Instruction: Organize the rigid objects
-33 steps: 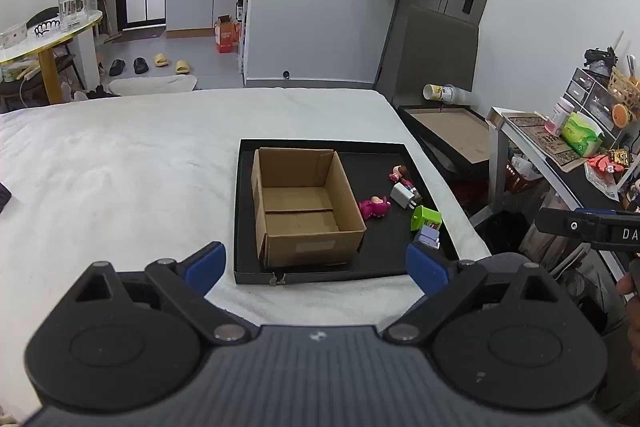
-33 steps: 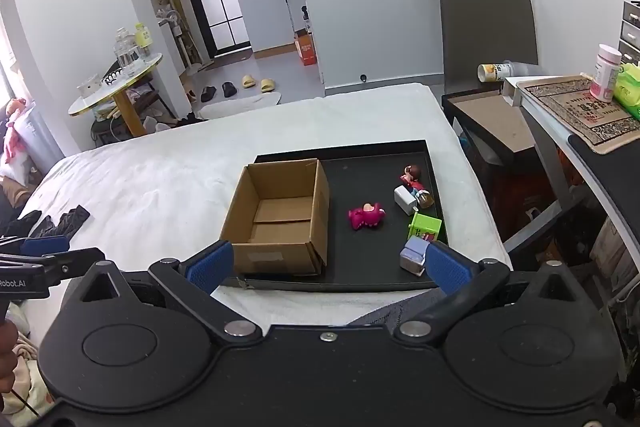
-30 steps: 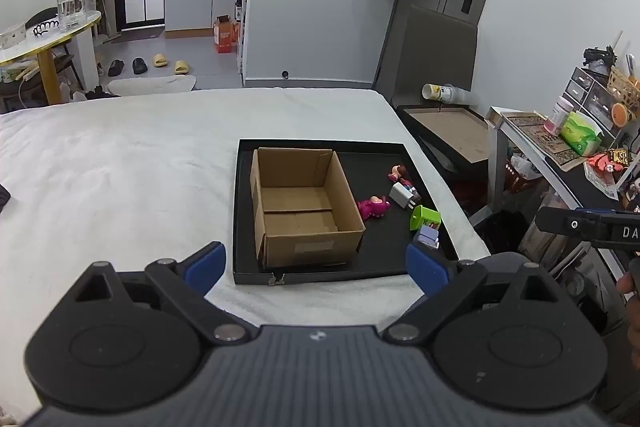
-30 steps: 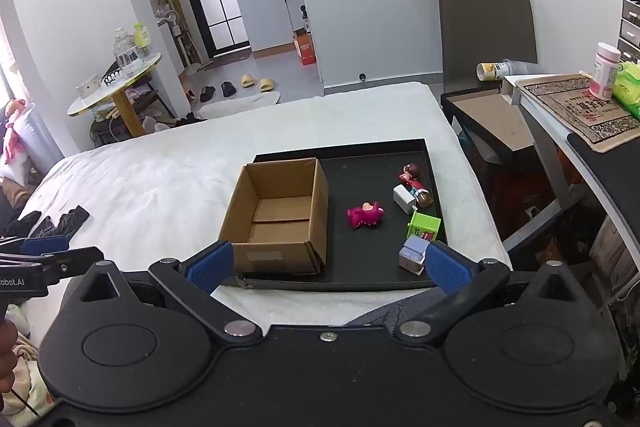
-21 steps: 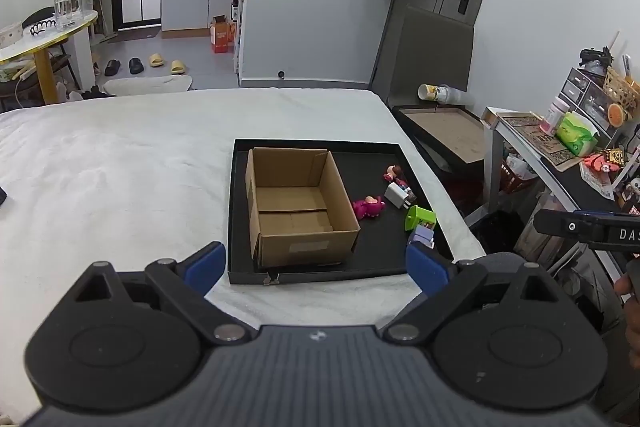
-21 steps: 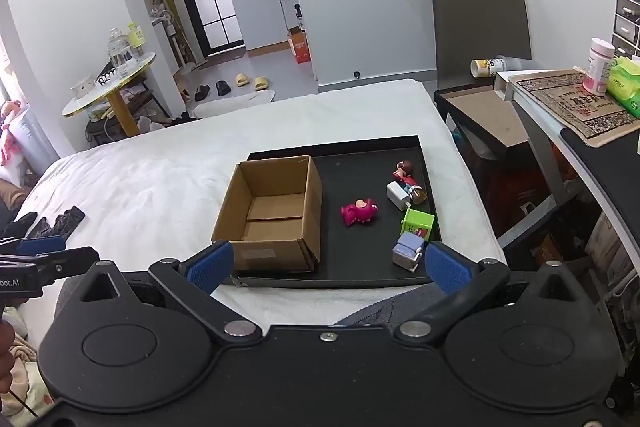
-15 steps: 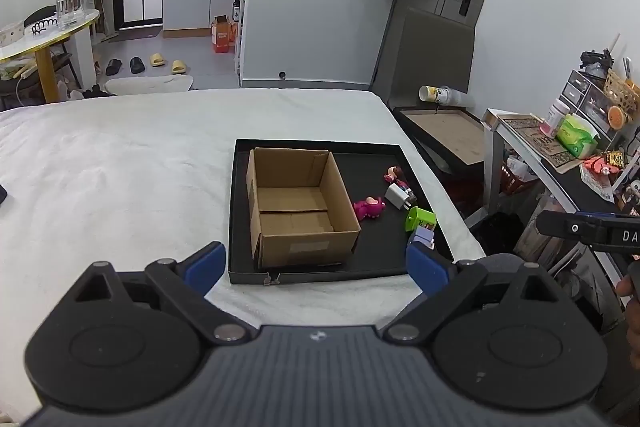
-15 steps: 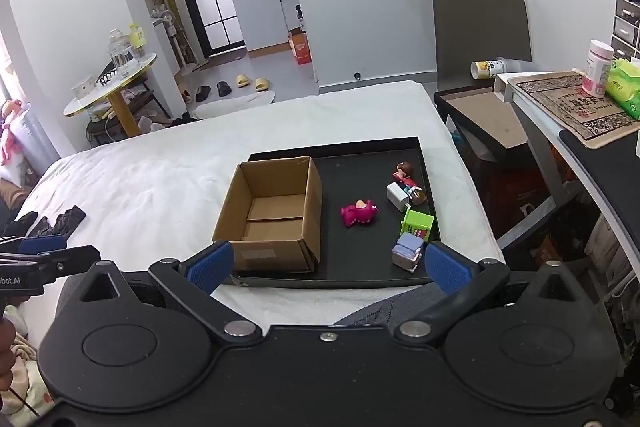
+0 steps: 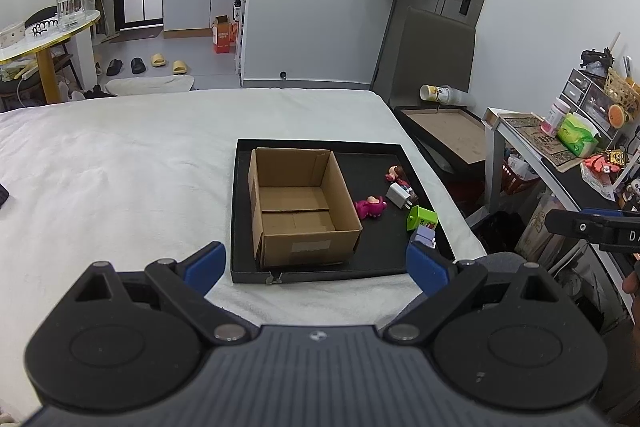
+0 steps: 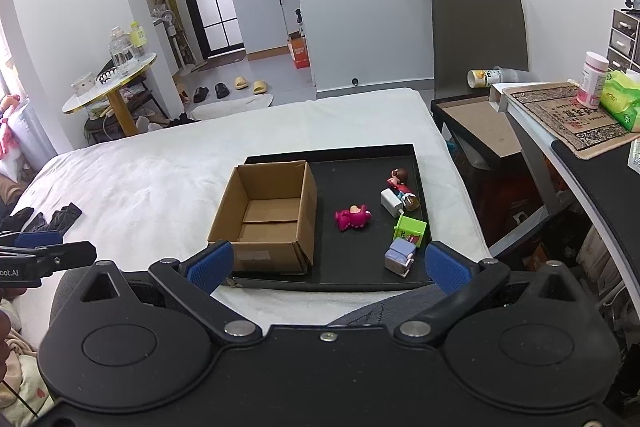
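Fingers [image 9: 206, 263] of the left gripper [image 9: 316, 265] and right gripper [image 10: 328, 263] are spread wide, empty, above the bed's [image 9: 120, 167] near edge. Nothing blocks the black tray [image 9: 240, 211]. Its cardboard box [image 9: 300, 203] is empty; pink toy [image 10: 353, 217], white charger [image 10: 391, 202], doll [image 10: 398, 179], green cube [image 10: 410, 230] and lilac block [image 10: 400, 255] lie beside it near the tray's right edge.

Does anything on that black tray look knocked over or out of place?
Yes. The pink toy figure and the brown-haired doll figure lie toppled on the black tray, beside the open, empty cardboard box. A yellow-lidded canister lies on its side beyond the bed.
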Demonstrator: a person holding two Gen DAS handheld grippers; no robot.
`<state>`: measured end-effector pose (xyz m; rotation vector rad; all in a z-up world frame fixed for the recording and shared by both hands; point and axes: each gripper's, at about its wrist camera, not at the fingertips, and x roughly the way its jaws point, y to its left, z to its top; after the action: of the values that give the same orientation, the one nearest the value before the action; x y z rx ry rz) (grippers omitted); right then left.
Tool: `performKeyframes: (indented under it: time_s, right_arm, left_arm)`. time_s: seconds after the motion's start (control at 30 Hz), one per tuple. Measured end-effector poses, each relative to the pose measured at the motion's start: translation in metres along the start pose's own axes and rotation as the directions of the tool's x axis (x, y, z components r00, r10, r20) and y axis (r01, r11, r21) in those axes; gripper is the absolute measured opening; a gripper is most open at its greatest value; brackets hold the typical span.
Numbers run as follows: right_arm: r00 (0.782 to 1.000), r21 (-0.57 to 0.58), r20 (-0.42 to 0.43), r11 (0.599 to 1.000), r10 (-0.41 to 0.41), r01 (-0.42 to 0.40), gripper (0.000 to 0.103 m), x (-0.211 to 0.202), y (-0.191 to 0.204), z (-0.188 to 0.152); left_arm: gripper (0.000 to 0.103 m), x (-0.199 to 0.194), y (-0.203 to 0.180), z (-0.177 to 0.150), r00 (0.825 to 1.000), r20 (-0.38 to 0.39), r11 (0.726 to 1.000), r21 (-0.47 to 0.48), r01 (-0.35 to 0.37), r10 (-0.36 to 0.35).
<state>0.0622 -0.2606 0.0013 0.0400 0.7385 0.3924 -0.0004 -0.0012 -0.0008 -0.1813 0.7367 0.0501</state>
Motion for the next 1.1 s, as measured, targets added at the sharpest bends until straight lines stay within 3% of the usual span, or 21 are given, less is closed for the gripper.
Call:
performKeyframes:
  time_s: [1.1]
  right_arm:
    - [1.000, 0.004, -0.012, 1.000, 0.002, -0.002, 0.103, 0.0001, -0.0020, -0.0017]
  left_arm:
    - [0.096, 0.0013, 0.0012, -0.0032, 1.000, -0.008, 1.000, 0.009, 0.008, -0.008]
